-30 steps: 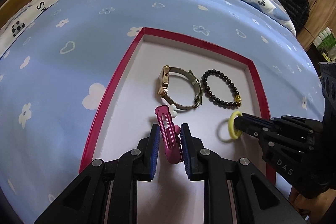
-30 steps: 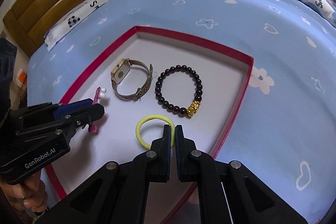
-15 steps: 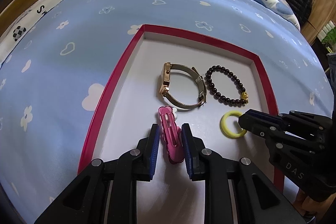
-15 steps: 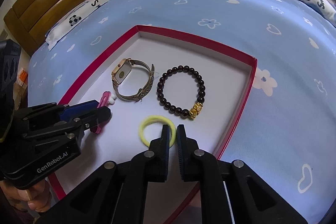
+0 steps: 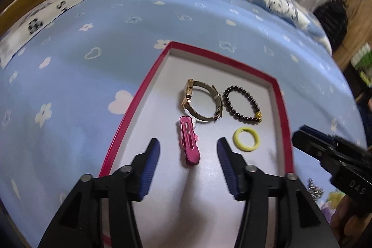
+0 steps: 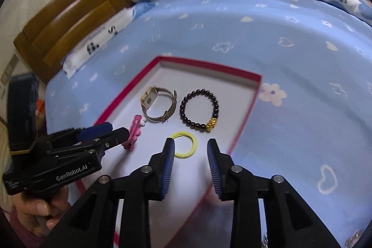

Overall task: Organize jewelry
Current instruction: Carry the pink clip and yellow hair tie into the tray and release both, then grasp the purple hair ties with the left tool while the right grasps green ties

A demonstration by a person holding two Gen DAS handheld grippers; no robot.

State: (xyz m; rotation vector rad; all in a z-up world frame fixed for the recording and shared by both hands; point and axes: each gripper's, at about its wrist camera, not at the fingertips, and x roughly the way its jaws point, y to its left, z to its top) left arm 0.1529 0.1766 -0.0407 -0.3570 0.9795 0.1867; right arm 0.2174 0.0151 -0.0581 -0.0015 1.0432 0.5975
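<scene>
In the red-rimmed tray: four pieces lie on the white floor of the red-rimmed tray (image 5: 121,122), which rests on the blue bedsheet (image 5: 69,76).
Left gripper: the left gripper (image 5: 188,150) is spread wide and holds nothing; its two blue pads stand on either side of the pink hair clip (image 5: 188,143), without touching it.
Hair clip, direction and axis: it lies straight ahead between the left jaws, and its long axis runs along the fingers, away from the camera. Its far end comes close to the watch.
Right gripper: the right gripper (image 6: 190,152) is also spread and empty; the yellow hair tie (image 6: 184,144) lies flat just in front of the gap, a little toward its left pad.
Nearer hand: the left one for the clip, the right one for the tie.
Other pieces: the gold watch (image 5: 202,101) stands on its side with the band closed in a loop; the dark bead bracelet (image 5: 241,104), with one gold charm, lies just beside it, at the far half of the tray.
Look of the clip: glossy pink, narrow, with a long slot and wavy edges; something small and white shows at its far end.
Judgement: both items seem placed, so the task looks near its end.
</scene>
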